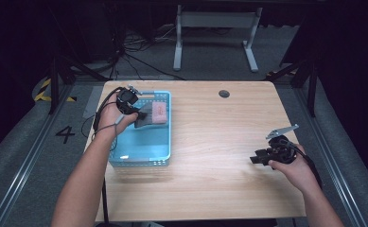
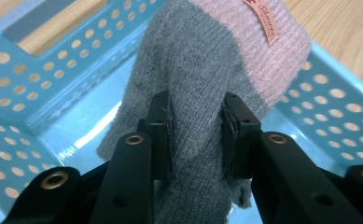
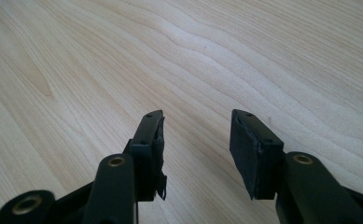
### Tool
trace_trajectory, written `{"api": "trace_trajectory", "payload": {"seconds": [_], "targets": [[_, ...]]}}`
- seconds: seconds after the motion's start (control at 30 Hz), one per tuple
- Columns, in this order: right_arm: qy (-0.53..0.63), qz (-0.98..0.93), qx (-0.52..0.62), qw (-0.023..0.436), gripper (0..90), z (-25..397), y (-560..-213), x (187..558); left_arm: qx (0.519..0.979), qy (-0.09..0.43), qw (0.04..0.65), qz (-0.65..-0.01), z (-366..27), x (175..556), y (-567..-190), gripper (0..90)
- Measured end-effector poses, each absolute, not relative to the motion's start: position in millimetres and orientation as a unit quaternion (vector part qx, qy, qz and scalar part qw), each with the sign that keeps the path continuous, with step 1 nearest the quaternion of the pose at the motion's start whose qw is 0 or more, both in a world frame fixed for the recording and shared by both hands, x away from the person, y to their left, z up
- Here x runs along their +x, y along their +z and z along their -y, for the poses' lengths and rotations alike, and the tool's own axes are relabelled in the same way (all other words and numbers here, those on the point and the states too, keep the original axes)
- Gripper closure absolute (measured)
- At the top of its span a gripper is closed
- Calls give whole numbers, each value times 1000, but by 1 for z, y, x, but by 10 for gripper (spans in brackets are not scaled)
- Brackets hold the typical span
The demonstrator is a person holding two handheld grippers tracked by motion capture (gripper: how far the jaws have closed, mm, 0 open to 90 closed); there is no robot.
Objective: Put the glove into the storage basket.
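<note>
Clamping a knitted sock [image 2: 202, 70] between its two black jaws, the left gripper [image 2: 195, 135] holds the grey body of the fabric, which bulges up between the pads and hangs down below them. Beyond the pinch the grey knit gives way to a pink ribbed cuff, and on that cuff sits a small salmon-coloured label with cursive writing — it begins with an "S", but the rest is too fine to read. Around and under the sock is a light blue basket [image 2: 39, 88] with rows of round holes in its walls; the sock hangs inside it, above the glossy floor, with the cuff reaching toward the far wall.

From the high view, the left gripper [image 1: 141, 115] is over the far part of the basket [image 1: 165, 142], the person's left hand [image 1: 113, 116] wrapped around its body, and the sock [image 1: 153, 113] shows as a grey patch with the pink end just beyond the jaws. A yellow-and-black hazard stripe and a painted "4" mark the floor to the left of the table [image 1: 219, 137].

The right gripper [image 3: 195, 149] has its jaws apart with nothing between them, bare wood grain showing in the gap. In the high view it sits [image 1: 257, 158] low over the near right of the table, well apart from the basket and sock — held by the right hand [image 1: 290, 165].
</note>
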State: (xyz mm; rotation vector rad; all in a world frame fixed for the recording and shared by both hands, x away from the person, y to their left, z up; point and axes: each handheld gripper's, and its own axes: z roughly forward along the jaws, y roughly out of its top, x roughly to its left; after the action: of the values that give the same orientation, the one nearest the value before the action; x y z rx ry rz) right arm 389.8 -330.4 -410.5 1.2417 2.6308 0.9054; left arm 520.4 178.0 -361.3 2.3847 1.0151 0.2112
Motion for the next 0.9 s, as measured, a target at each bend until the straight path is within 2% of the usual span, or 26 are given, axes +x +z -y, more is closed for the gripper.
{"api": "trace_trajectory", "payload": {"seconds": [0.63, 0.9], "targets": [[292, -866, 404, 41, 544, 326, -418, 391, 899, 37, 223, -376, -175, 540, -397, 676], [293, -866, 402, 45, 536, 326, -417, 389, 898, 32, 226, -376, -171, 543, -406, 669]]}}
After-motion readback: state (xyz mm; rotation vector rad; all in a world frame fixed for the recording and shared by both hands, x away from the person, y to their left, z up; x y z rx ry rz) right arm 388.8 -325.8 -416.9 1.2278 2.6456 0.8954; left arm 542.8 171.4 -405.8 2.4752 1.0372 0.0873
